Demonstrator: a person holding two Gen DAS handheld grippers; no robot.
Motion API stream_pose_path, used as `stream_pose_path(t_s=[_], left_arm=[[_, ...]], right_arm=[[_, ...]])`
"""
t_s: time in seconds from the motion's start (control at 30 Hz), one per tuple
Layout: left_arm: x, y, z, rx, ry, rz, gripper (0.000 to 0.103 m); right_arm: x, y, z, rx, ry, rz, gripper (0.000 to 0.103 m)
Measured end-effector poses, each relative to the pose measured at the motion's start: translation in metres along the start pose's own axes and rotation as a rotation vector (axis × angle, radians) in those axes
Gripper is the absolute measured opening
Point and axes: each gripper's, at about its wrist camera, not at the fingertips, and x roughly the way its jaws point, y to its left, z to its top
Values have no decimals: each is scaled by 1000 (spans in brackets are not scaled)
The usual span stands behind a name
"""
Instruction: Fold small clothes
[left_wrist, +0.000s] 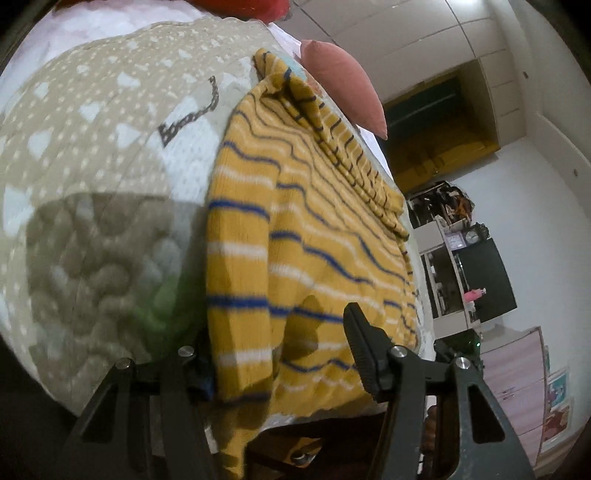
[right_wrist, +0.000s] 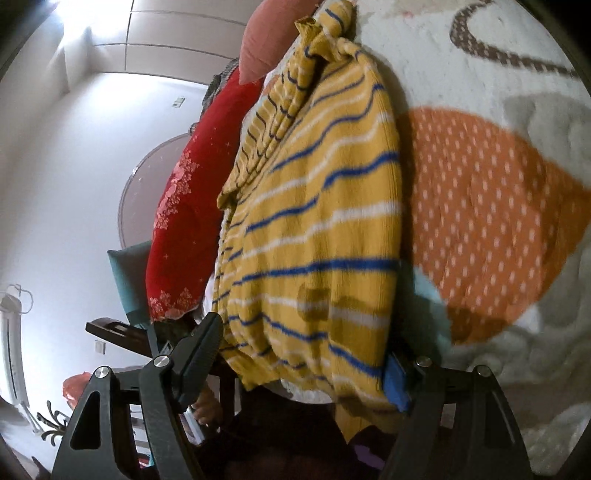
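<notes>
A quilted bedspread (left_wrist: 92, 155) in beige with pale dots covers the bed; the right wrist view shows an orange dotted patch (right_wrist: 491, 206) on it. A pink cushion (left_wrist: 343, 85) lies at the far edge, beside a red embroidered pillow (right_wrist: 181, 229). Against the far wall stand shelves (left_wrist: 447, 236) with what may be a small clock (left_wrist: 471, 236), and a dark cabinet (left_wrist: 484, 280).

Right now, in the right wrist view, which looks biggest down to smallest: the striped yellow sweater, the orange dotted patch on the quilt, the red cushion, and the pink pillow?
As they look in this view:
1. striped yellow sweater, though it lies nearest the camera
2. orange dotted patch
3. red cushion
4. pink pillow, partly hidden behind the sweater, so its true size is unsure
</notes>
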Motion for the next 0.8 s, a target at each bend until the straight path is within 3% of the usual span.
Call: stream_pose_path(t_s=[0.2,0.33,0.37,0.4,0.43,0.47,0.5,0.57,0.6,0.67,0.8], left_arm=[[3,-6,-16,60,11,58,56],[13,2,-31,34,73,75,55],[17,5,-34,23,85,93,44],[20,7,-35,15,94,109,36],[23,10,-36,1,111,129,19],[22,12,-36,-12,114,139,13],[18,13,-36,-18,102,155,12],[7,10,-37,-17,77,156,9],[1,8,-38,-18,65,150,9],[-15,2,-39,-19,32,135,9],[-36,-16,-38,-6,-14,105,8]], right_arm=[[9,-5,-20,18,8,-20,81],[17,-6,-32,5,37,-53,81],[21,-2,-33,0,44,-66,80],[24,-1,-35,-7,50,-80,76],[28,1,-38,-18,57,-108,72],[31,2,-39,-27,59,-134,62],[32,2,-41,-34,61,-156,45],[31,1,-41,-38,60,-218,23],[28,0,-42,-29,57,-219,16],[17,-1,-45,-17,44,-190,10],[-10,9,-55,-30,4,-152,10]])
